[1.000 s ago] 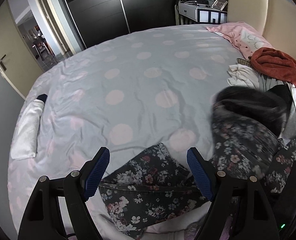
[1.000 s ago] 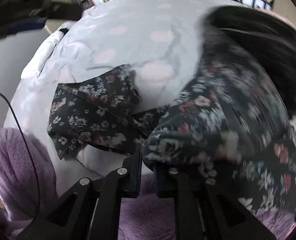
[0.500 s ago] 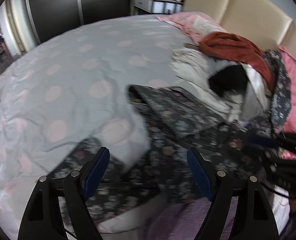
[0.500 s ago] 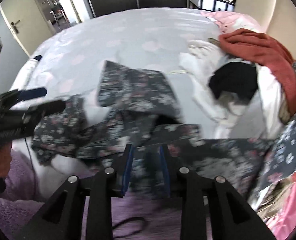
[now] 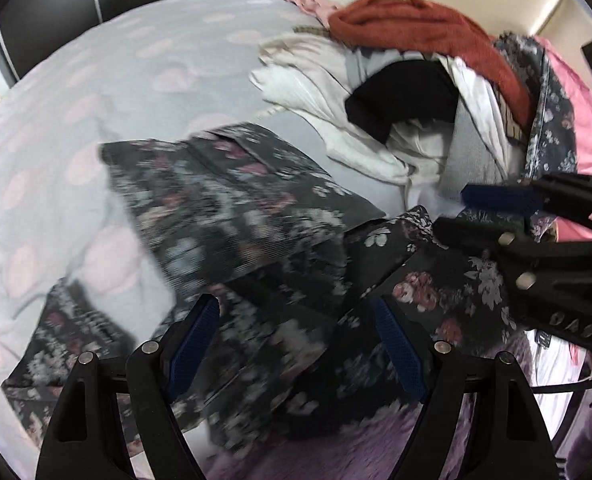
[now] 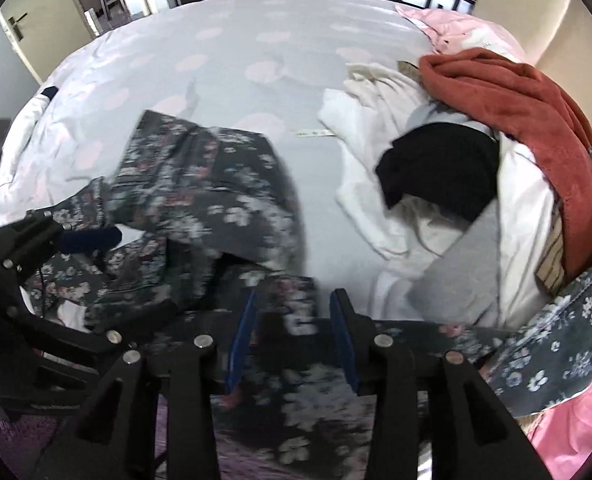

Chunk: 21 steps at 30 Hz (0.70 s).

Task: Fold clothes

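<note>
Sprawling crumpled along the bed's [image 6: 224,56] near edge, the floral garment [image 5: 232,208] lies beneath both tools: left tool [image 5: 298,344] wide open, right tool [image 6: 292,336] partly open, neither gripping.

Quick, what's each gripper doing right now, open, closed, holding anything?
Left gripper: open, holding nothing, over the dark floral fabric garment.
Right gripper: open, garment between its fingers, not clamped.

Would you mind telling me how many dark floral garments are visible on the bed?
2. One floral garment lies spread near the bed's front edge, by both grippers. Another floral piece drapes off the right side of the clothes pile. More may be buried underneath.
</note>
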Motion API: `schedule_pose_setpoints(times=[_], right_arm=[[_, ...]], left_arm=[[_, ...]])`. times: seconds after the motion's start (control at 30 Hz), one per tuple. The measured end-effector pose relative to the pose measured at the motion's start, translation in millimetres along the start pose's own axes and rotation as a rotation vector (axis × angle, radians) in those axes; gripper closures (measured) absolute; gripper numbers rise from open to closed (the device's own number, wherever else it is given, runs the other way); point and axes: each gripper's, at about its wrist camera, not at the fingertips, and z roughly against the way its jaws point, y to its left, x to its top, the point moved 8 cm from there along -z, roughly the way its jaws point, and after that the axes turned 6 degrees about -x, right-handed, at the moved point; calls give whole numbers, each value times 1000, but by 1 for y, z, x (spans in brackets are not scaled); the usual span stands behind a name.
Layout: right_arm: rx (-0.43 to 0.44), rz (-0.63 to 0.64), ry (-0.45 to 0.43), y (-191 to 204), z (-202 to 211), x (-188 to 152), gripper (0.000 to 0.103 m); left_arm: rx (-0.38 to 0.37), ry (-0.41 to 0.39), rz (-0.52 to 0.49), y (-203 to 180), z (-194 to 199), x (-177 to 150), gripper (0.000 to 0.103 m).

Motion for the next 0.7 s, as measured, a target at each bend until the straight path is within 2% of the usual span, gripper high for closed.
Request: schedule_pose_setpoints(times=[0.1,0.17,0.2,0.3,0.4,0.53,0.6,0.7], right_arm=[[-2,-24,8,-15,-6,0,66],[12,-28,12,-19,-11,2,66],[22,-26,14,-19,-13,2,66],[53,-21,20,-19,-21,4,66],[103,17,19,-6,-24,9,66],[174,89,16,18,-26,15,64],[167,136,17,31,-28,17,53],[154,163,26,45,-34,23,51]], left_arm=[[15,28,39,3,-19,3,23],[25,47,64,5,-31,6,34],[36,59,76,7,-36,6,47],[13,79,121,12,-44,6,72],[38,54,121,19,-37,6,86],[43,25,132,31,-22,7,91],[50,12,142,36,-14,7,92],[66,-11,164,45,-2,7,93]])
